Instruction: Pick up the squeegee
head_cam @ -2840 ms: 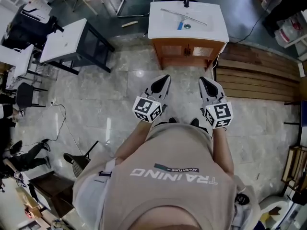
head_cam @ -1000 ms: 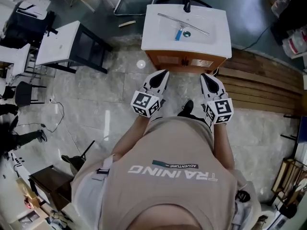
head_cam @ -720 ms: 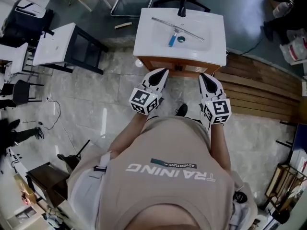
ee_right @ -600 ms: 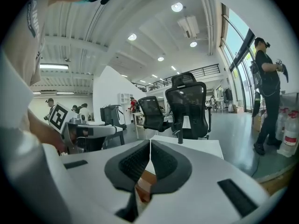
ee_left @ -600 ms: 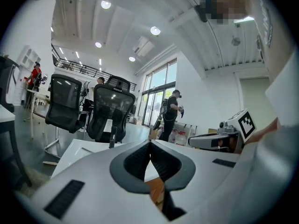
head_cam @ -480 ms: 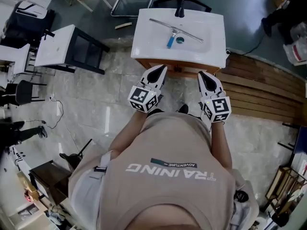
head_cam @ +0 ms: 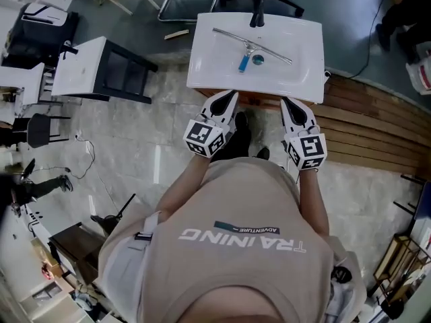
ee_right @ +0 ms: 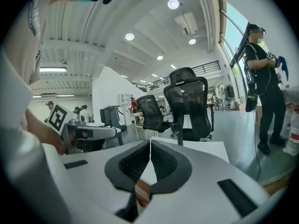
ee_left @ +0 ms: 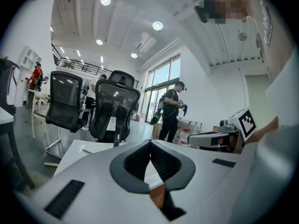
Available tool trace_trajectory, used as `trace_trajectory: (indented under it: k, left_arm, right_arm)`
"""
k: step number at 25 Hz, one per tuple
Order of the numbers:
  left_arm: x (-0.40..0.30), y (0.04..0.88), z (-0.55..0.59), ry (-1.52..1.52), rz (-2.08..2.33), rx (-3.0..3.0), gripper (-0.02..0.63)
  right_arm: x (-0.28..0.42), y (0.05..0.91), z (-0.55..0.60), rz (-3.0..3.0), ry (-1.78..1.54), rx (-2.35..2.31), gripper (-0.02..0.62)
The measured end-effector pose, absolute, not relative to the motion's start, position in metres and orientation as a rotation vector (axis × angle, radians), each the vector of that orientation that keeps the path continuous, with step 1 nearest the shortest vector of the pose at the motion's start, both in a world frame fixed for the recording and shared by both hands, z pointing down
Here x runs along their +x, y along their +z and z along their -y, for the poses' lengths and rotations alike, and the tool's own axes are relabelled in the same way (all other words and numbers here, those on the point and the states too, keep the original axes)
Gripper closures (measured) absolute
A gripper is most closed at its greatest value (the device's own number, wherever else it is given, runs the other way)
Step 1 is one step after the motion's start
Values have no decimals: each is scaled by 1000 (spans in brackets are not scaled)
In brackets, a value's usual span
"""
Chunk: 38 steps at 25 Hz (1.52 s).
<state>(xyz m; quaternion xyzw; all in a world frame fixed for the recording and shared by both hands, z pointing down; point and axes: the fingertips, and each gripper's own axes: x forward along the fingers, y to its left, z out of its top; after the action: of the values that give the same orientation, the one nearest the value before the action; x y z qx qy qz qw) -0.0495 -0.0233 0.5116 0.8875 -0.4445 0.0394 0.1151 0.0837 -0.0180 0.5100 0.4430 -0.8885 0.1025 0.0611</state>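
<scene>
The squeegee [head_cam: 250, 44] lies in the white sink basin [head_cam: 303, 79], its long metal blade slanting across the bowl and its blue handle [head_cam: 243, 64] pointing toward me beside the drain. My left gripper [head_cam: 231, 95] [ee_left: 150, 143] is shut and holds nothing, its tip at the basin's front edge, left of the handle. My right gripper [head_cam: 283, 101] [ee_right: 150, 143] is also shut and empty, at the front edge further right. Both point nearly level at the basin, short of the squeegee.
A black faucet [head_cam: 256, 19] stands at the basin's back. A wooden cabinet carries the sink. Wooden slats [head_cam: 377, 123] cover the floor at right. A white table on a black frame [head_cam: 87, 66] stands at left. Office chairs [ee_left: 114, 106] and people are behind the sink.
The person has walked up to the sink. Both grippers, still shut, have moved forward from over the floor to the basin's front edge.
</scene>
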Motion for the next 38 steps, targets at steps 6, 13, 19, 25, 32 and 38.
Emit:
trace_trajectory:
  k: [6,13,19,25,32,38]
  left_arm:
    - [-59,518,81,113,1246,2617,595]
    - [-65,520,150,92,1149,2663,595]
    - [-61,533,181,158,1072,2692,595]
    - [-60,561,204,247,1048,2656,594]
    - [-58,625,230,407,1117,2498,589]
    - [-54,683,239,518,1133,2339,482]
  right_arm:
    - [70,498,70,2667,278,1394,563]
    - [58,488,129,2621,245,1438,563]
    - [51,493,163,2573,261,1483,563]
    - [50,498,182,2566,279,1484,563]
    - [64,500,206,2584,275,1432,563]
    - [66,493,217,2604,250,1361,563]
